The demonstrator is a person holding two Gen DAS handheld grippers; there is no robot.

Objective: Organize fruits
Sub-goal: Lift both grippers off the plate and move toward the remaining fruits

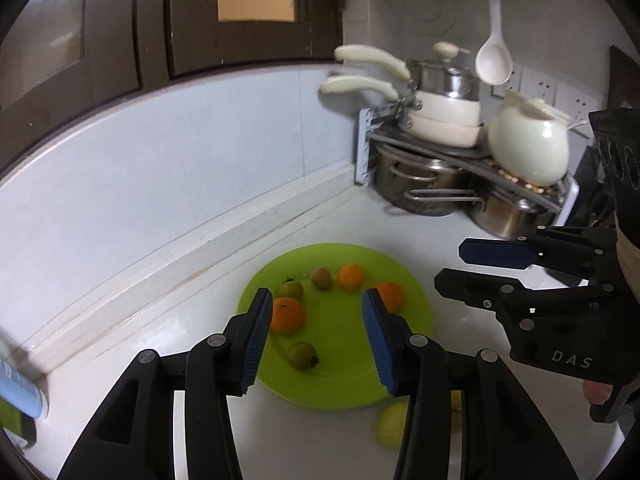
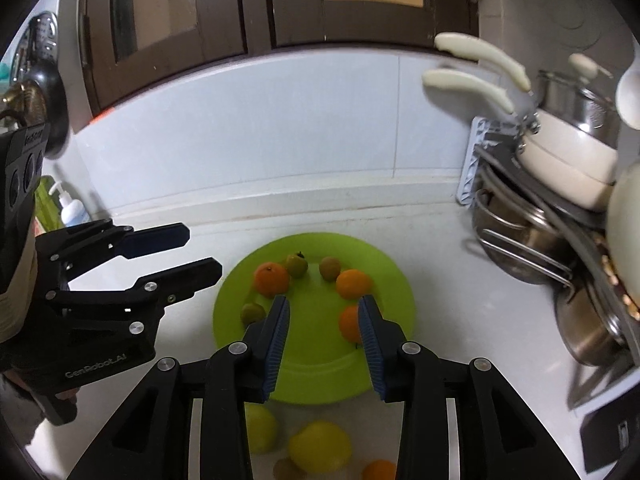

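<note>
Fruit on plate: Three round orange citrus fruits [image 2: 272,278] and three small green-brown fruits [image 2: 297,265] sit in a loose ring on the flat lime-green plastic plate [image 2: 316,384], with the plate's middle bare.
Fruit off plate: A large yellow lemon-like fruit [image 2: 320,446], a pale green round fruit [image 2: 260,426] and another orange fruit [image 2: 379,470] lie on the white counter [image 2: 480,320] just beside the plate's near rim.
Right gripper: The right gripper [image 2: 323,316] hangs over the plate, fingers spread and holding nothing.
Left gripper: The left gripper [image 1: 316,312] hovers over the plate, likewise spread and empty.
Step in hand: You appear to be going for the loose fruit next; draw back toward the near rim.
How to do it well: Straddle one fruit at its widest part, close gently, and set it down in the bare middle.
Risk: Round fruit rolls; keep clear of the steel pots on the grey corner rack [image 2: 532,236].
</note>
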